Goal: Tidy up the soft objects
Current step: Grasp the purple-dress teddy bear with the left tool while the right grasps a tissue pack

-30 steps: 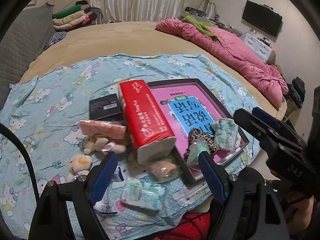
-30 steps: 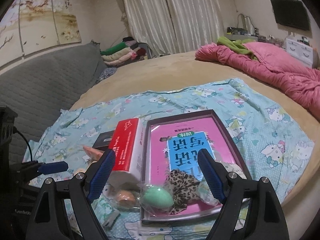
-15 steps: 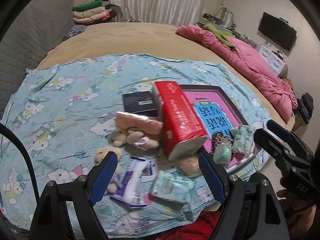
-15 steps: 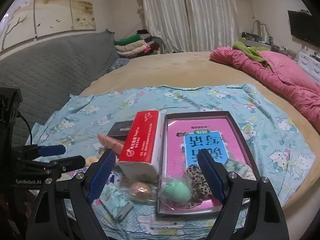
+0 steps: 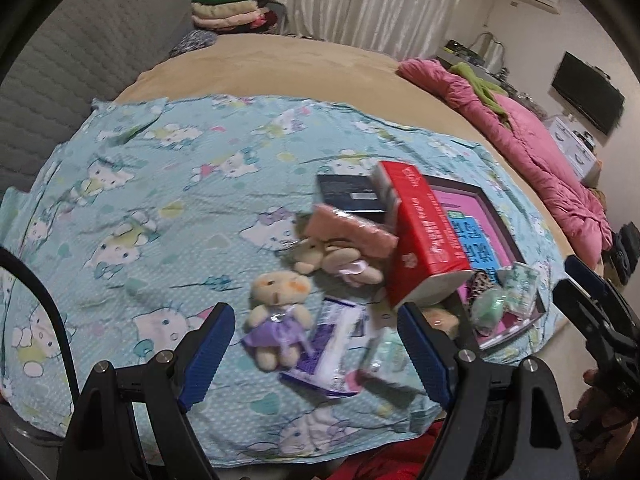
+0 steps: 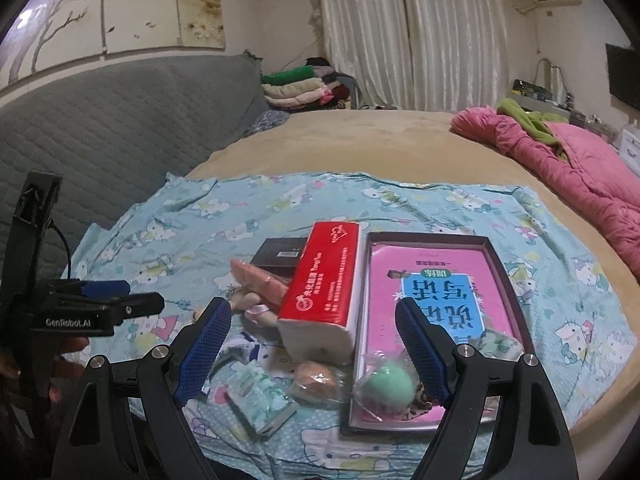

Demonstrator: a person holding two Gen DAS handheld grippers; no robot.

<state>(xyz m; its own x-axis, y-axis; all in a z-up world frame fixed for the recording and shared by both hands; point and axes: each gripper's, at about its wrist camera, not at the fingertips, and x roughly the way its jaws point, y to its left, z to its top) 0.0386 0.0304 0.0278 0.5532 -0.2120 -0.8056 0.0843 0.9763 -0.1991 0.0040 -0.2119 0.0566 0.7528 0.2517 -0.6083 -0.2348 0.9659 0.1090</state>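
Several soft things lie scattered on the cartoon-print sheet [image 5: 168,184] at the near edge of the bed, and none is picked up yet: a small bear in a purple dress [image 5: 278,312], a second plush toy [image 5: 340,260] beside it under a pink packet [image 5: 352,228], a purple-and-white pouch [image 5: 332,344], a mint tissue pack [image 6: 260,398], and a wrapped peach sponge [image 6: 316,380] just outside the tray. Inside the dark-rimmed tray [image 6: 428,237], on its pink booklet, sit a green sponge [image 6: 386,386], a leopard-print scrunchie [image 5: 482,280] and another mint pack [image 5: 520,280]. A red tissue brick [image 6: 324,276] leans between the loose pile and the tray. Now the change: the left gripper [image 5: 312,356] has swung across since a second ago, from over the tissue brick to over the purple-dressed bear, which now sits squarely between its wide, empty jaws. That looks like the first pick lining up. The right gripper [image 6: 312,354] has drifted only a little, its jaws equally wide and empty, hovering near the peach sponge and the tray's front edge. Sorting, I'd say, has barely begun.
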